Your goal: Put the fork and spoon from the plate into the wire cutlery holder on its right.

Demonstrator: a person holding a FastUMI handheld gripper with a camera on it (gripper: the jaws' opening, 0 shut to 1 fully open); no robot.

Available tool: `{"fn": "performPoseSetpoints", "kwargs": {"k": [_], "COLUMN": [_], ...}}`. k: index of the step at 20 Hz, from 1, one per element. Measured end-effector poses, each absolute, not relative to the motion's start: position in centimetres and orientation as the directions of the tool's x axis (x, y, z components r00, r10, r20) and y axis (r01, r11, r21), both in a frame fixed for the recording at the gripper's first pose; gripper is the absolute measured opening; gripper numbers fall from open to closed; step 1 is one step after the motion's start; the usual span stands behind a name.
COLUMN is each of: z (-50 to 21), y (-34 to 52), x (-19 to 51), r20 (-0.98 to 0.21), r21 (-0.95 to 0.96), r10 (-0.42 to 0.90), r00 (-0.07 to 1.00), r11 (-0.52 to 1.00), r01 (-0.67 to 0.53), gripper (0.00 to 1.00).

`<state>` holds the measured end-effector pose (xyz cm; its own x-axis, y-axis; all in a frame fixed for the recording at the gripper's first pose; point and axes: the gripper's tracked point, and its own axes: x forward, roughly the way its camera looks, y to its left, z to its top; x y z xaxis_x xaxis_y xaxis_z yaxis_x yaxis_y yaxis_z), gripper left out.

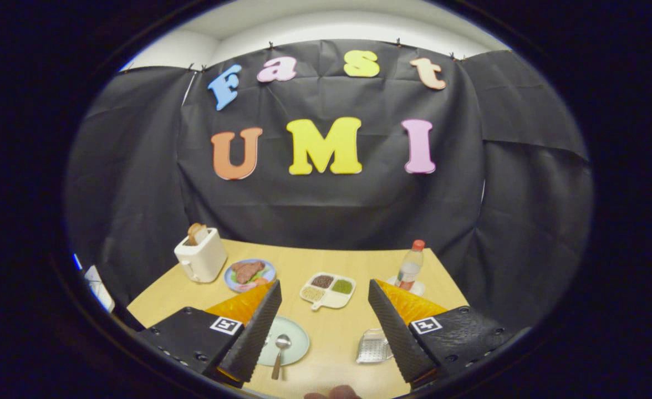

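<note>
A pale green plate [293, 343] lies on the wooden table [337, 327], partly behind my left finger. A metal spoon [279, 354] rests on it with its handle reaching off the near rim; the fork is hidden. The wire cutlery holder [372, 348] stands to the plate's right, half covered by my right finger. My gripper [324, 292] hangs open above the table, with its fingers wide apart and nothing between them.
Beyond the fingers stand a white toaster [200, 256] with bread in it, a blue plate of food [248, 275], a white divided dish [328, 290] of grains and a bottle [410, 267] with a red cap on a saucer. Fingertips of a hand [334, 393] show below.
</note>
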<state>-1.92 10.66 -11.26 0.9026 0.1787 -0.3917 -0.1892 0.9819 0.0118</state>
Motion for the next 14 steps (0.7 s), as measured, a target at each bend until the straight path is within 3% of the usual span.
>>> {"fn": "performPoseSetpoints", "kwargs": {"k": [5,14], "z": [-17.5,-30.2], "y": [13.7,17.1], "x": [-3.7,-8.8], "r20": [-0.563,-0.876], "r21": [-0.011,0.038], "r10": [0.209,0.199], "r00": [0.8,0.439], "r11": [0.966,0.936], "r01": [-0.26,-0.35], "gripper": [0.95,0.95]}}
